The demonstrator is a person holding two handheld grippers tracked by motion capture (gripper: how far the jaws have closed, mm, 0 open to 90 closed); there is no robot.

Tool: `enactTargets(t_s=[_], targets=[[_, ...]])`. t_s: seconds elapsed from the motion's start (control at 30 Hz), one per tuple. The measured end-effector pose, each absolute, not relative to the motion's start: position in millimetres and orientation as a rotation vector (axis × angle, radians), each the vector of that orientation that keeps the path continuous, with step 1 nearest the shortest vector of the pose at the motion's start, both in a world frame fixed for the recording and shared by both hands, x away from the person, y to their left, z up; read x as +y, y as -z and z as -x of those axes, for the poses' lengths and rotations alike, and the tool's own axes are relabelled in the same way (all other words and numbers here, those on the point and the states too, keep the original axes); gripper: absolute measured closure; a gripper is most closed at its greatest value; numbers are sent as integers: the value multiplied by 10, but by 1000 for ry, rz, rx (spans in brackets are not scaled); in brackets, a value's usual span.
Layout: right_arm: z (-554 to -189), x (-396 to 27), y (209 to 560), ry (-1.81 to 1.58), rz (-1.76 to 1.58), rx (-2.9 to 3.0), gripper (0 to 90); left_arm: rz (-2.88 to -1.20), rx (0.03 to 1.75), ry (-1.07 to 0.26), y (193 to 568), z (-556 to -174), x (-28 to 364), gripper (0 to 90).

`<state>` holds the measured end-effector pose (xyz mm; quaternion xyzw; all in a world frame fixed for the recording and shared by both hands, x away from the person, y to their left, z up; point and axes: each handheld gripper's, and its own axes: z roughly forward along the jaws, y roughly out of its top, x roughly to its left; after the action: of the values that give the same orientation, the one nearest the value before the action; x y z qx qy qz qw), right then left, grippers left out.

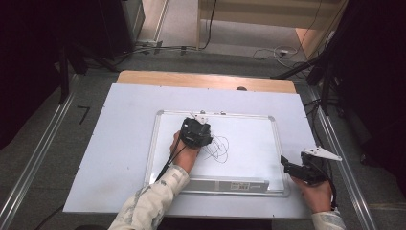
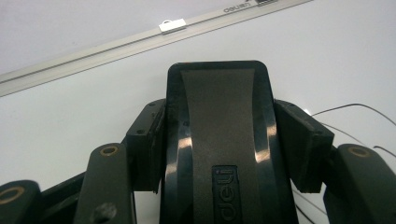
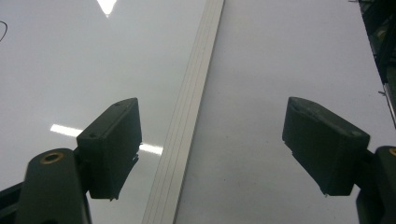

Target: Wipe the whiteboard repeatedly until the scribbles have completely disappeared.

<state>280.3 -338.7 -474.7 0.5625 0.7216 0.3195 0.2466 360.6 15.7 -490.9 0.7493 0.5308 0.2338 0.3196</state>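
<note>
Black plastic whiteboard eraser (image 2: 218, 140), embossed "deli", pressed on the aluminium-framed white whiteboard (image 1: 249, 139) near its far-left corner, beside thin black scribbled lines (image 1: 218, 148). Left claw (image 1: 195, 132): clenched on the eraser's sides. Right claw (image 3: 212, 149): released, wide apart, holding nothing, straddling the whiteboard's near-right frame edge. Whiteboard lies on a pale sheet covering the worktop (image 1: 119, 139); frame label "deli" partly readable.

Wooden table (image 1: 143, 76) carries pale sheet (image 1: 119, 143); whiteboard (image 1: 249, 139) lies flat on sheet (black scribble (image 1: 218, 148) mid-board).
</note>
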Motion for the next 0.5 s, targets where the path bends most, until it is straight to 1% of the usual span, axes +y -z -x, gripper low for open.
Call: enactTargets(t_s=[0.5], targets=[[-2806, -3383, 4747, -873, -1534, 1970, 184, -2006, 1338, -598, 4911, -3569, 2, 403]])
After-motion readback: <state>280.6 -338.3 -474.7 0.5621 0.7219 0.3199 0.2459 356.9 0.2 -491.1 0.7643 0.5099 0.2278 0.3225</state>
